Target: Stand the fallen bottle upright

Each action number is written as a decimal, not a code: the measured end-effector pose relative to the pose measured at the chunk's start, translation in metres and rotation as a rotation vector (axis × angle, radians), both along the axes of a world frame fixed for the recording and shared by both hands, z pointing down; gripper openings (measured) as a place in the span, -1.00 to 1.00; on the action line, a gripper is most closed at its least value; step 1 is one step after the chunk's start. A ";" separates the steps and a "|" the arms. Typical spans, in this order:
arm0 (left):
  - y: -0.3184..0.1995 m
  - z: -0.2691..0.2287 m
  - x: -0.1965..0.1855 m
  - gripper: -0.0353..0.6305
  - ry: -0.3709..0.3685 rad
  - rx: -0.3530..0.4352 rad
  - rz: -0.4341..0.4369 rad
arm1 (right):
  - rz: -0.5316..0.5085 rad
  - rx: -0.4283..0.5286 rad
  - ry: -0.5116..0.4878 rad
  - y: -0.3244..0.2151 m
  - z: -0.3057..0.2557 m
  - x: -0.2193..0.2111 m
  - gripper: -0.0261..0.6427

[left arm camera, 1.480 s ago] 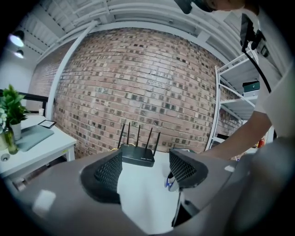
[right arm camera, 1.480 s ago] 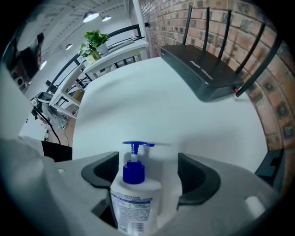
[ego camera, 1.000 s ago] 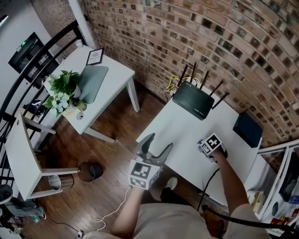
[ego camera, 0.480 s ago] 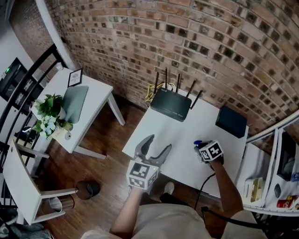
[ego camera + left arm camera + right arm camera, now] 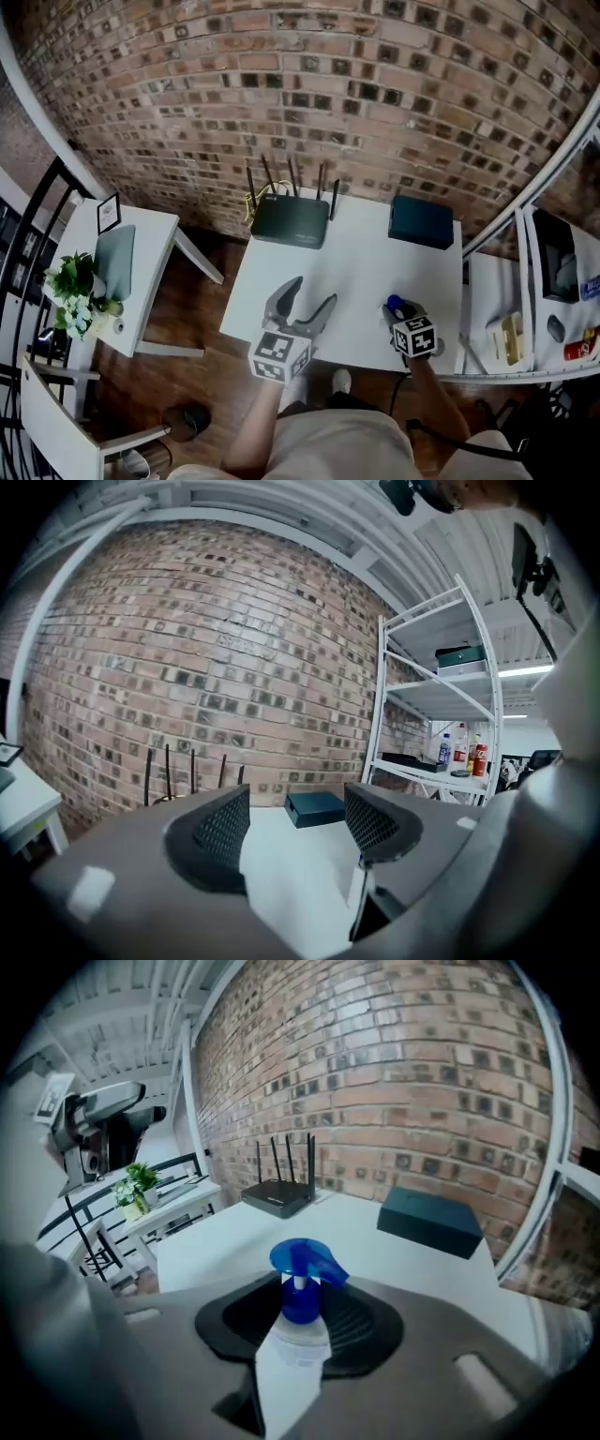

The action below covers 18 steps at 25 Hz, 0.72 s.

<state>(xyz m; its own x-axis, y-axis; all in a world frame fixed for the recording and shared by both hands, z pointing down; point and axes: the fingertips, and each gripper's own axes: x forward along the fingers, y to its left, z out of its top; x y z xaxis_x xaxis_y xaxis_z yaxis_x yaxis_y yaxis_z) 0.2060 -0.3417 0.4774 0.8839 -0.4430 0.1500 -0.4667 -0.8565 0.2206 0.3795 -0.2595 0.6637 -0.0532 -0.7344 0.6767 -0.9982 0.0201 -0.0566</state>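
A clear spray bottle with a blue trigger head [image 5: 300, 1283] is clamped between the pads of my right gripper [image 5: 300, 1324], which is shut on the bottle's upper body; the head sticks out past the fingertips. In the head view the blue head [image 5: 395, 306] shows just beyond my right gripper [image 5: 401, 317], over the front right of the white table [image 5: 356, 267]. The bottle's lower part is hidden by the gripper. My left gripper [image 5: 310, 298] hangs open and empty over the table's front edge, to the left of the bottle; its jaws [image 5: 291, 822] stand wide apart.
A black router with antennas [image 5: 291, 221] and a dark flat box [image 5: 424, 223] lie at the back of the table by the brick wall. A white shelf unit [image 5: 525, 309] stands to the right, and a side table [image 5: 141, 267] with a plant [image 5: 73, 286] to the left.
My right gripper has risen and turned with the bottle, so the blue spray head now shows. The left gripper has shifted over the table's front edge, still open. The head view has swung.
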 end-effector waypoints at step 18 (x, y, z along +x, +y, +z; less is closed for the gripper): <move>0.035 -0.006 0.010 0.11 0.005 0.021 0.151 | 0.370 0.200 0.032 0.047 -0.007 -0.008 -0.05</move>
<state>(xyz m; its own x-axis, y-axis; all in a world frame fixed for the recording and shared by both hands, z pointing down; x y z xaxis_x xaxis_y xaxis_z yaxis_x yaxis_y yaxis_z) 0.2161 -0.3070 0.4716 0.9414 -0.3080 0.1373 -0.3312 -0.9212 0.2041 0.3712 -0.2125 0.6564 0.2576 -0.8173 0.5155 -0.9414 -0.3325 -0.0568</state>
